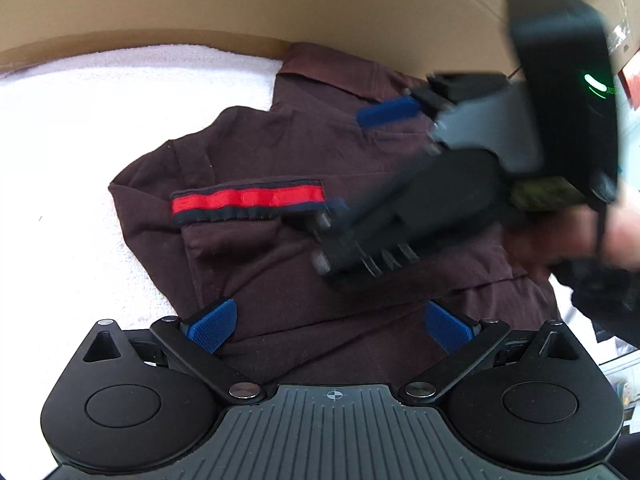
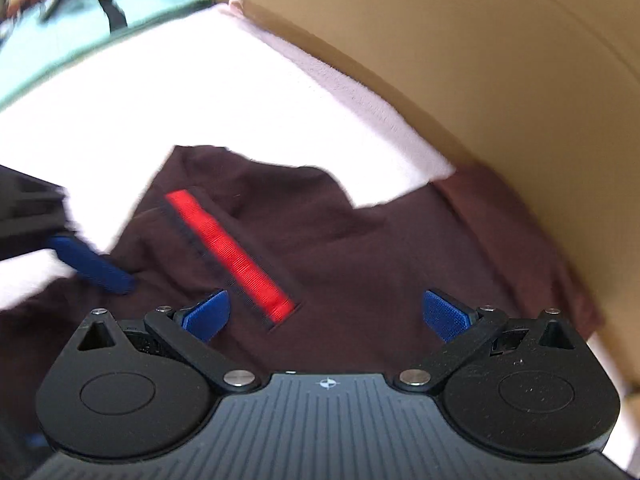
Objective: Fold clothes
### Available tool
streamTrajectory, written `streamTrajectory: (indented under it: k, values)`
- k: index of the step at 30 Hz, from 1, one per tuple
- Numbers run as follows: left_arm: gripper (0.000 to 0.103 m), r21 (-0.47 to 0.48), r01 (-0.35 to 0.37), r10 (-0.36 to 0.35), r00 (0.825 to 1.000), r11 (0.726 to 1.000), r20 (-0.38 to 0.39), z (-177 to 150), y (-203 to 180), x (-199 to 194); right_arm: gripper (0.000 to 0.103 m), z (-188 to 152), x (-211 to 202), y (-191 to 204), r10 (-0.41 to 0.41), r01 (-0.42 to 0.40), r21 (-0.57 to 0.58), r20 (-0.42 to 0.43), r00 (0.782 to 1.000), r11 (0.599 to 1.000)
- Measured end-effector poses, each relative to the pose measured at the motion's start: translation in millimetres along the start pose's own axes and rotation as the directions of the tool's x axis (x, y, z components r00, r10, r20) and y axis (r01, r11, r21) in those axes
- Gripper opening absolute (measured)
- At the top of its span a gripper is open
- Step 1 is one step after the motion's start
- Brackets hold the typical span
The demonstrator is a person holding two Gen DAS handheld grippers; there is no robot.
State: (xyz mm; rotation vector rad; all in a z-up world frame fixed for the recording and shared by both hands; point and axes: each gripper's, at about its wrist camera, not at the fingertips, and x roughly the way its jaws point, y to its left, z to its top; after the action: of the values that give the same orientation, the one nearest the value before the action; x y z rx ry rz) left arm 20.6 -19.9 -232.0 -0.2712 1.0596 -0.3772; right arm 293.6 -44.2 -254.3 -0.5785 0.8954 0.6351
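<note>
Left wrist view: my left gripper [image 1: 330, 322] hangs wide open, empty, over the maroon shirt [image 1: 280, 152] spread on the white towel [image 1: 80, 128]; my right gripper [image 2: 326, 316], spread and empty, hovers beside its red stripe [image 2: 228, 252], seemingly to choose a fold edge.

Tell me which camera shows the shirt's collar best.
The left wrist view: the collar of the maroon shirt lies in plain sight beside the cardboard wall. The right wrist view shows only the shirt's body and red stripe; no clear collar.

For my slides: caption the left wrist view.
Open left gripper over a maroon polo shirt, open right gripper reaching in.
</note>
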Motion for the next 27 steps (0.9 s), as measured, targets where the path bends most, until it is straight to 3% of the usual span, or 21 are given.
streamTrajectory:
  k: [5,9,11,13,17,20,23,27]
  values:
    - [0.103,-0.010,0.009,-0.009,1.000,1.000,0.000,-0.3,1.2,-1.9,0.102,14.7,19.2,-33.6,-0.061,0.064,0.165,-0.022,0.998,0.984]
    - [0.103,-0.016,0.012,-0.012,1.000,1.000,-0.004,0.3,1.5,-2.9,0.102,14.7,-6.9,-44.4,0.041,-0.058,0.235,0.079,0.996,0.970]
    - [0.103,-0.021,0.012,-0.012,1.000,1.000,-0.015,1.9,1.0,-3.2,0.102,14.8,-18.7,-33.7,0.117,-0.134,0.181,0.099,0.988,0.974]
    - [0.103,-0.024,0.015,-0.015,1.000,1.000,-0.024,2.6,0.4,-3.7,0.102,14.5,-17.6,-13.6,0.160,-0.164,0.068,0.061,0.985,0.984]
    - [0.103,-0.016,0.014,-0.014,0.999,1.000,-0.034,0.1,-1.4,-5.3,0.102,13.4,4.4,18.9,0.089,-0.091,-0.101,-0.024,0.996,0.991]
    - [0.103,-0.014,0.011,-0.012,0.999,1.000,-0.036,-2.1,-2.7,-6.7,0.102,21.3,10.9,-0.5,0.082,-0.082,0.027,0.006,0.997,0.996]
    - [0.103,-0.021,0.015,-0.016,0.999,1.000,-0.035,-2.9,-2.1,-7.8,0.102,24.3,21.4,-24.7,-0.011,0.012,0.147,-0.005,1.000,0.989]
    - [0.103,-0.032,0.021,-0.022,0.999,0.999,-0.033,-3.3,-0.6,-9.0,0.102,18.7,9.1,-40.8,0.082,-0.093,0.236,0.058,0.995,0.967]
